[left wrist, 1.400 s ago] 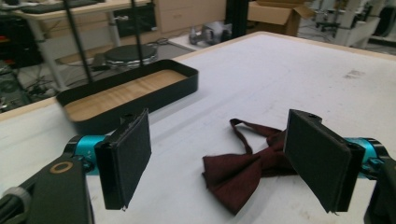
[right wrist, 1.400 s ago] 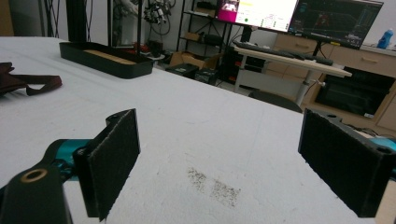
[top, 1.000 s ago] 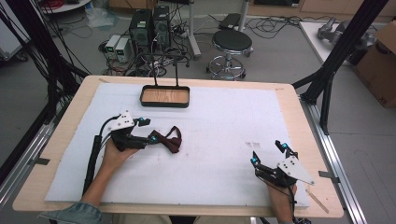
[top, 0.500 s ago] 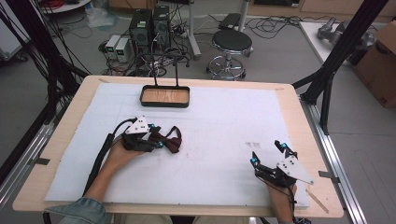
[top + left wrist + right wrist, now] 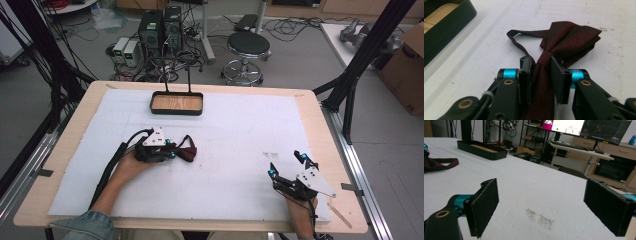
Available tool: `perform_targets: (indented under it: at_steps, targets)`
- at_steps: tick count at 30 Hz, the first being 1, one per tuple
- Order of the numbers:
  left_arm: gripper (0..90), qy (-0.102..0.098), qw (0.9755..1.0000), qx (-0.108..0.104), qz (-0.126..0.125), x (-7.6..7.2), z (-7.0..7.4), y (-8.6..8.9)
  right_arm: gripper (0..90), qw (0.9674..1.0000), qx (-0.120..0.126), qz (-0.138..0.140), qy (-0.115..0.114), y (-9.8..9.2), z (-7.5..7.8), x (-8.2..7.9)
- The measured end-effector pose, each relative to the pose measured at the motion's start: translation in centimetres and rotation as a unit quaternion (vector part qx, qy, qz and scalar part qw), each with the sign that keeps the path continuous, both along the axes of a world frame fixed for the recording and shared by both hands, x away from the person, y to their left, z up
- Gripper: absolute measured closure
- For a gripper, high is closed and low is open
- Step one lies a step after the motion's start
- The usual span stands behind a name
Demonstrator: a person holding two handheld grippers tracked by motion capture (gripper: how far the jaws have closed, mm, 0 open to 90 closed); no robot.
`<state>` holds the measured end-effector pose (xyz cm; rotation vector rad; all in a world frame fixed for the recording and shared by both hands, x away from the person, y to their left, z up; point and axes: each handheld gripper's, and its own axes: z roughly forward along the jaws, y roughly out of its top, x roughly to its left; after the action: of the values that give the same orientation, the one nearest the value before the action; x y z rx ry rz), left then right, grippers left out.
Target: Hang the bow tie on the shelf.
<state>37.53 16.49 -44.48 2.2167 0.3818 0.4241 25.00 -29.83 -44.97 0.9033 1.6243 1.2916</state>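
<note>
1. The left gripper lies low over the white sheet at the table's left-centre, held by the person's left hand; its jaws are drawn in narrow around the middle knot of a dark red bow tie, and in the left gripper view the fabric runs between the two pads and fills the gap.
2. The bow tie rests on the sheet just beyond the jaw tips; one wing fans out past the pads, and its thin strap loops off to one side, flat on the sheet.
3. A black tray with a wooden floor stands at the far side of the sheet, well apart from the tie; two thin black uprights rise from its back edge (what they carry I cannot tell).
4. The right gripper sits near the table's front right corner, in the person's right hand; its jaws stand wide apart with nothing between them; the right gripper view shows bare sheet and a small grey speckled smudge in the gap.
5. From that same view the tie and tray appear far off to the left.
</note>
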Motion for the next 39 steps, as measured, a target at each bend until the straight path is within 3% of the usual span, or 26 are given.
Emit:
perform_targets:
  at_steps: [4,9,16,21,26,33,39]
  targets:
    - [75.3,0.000,1.0000,0.003,-0.002,0.0,0.0,0.0,11.9,1.0000,-0.002,0.000,0.000,0.0,0.0,0.0]
    - [78.6,0.008,0.9999,-0.011,-0.001,0.0,0.1,0.3,11.9,1.0000,-0.002,0.000,0.000,0.0,0.0,0.0]
    - [79.1,0.005,0.9979,-0.065,0.008,-0.1,1.3,0.7,11.9,1.0000,0.000,-0.001,0.006,0.1,0.0,0.0]
    - [79.1,-0.005,0.9960,-0.087,0.018,-0.2,2.3,0.8,11.9,1.0000,-0.002,0.000,0.005,0.1,0.0,0.0]
    - [79.2,-0.015,0.9927,-0.114,0.037,0.0,3.4,1.6,11.9,1.0000,-0.002,0.000,0.006,0.1,0.0,0.0]
    - [79.1,-0.032,0.9830,-0.165,0.073,1.2,5.5,3.3,11.9,1.0000,-0.004,0.001,0.004,0.1,0.0,0.0]
    - [79.2,-0.037,0.9765,-0.189,0.097,2.3,6.7,4.6,11.9,1.0000,-0.004,0.001,0.005,0.1,0.0,0.0]
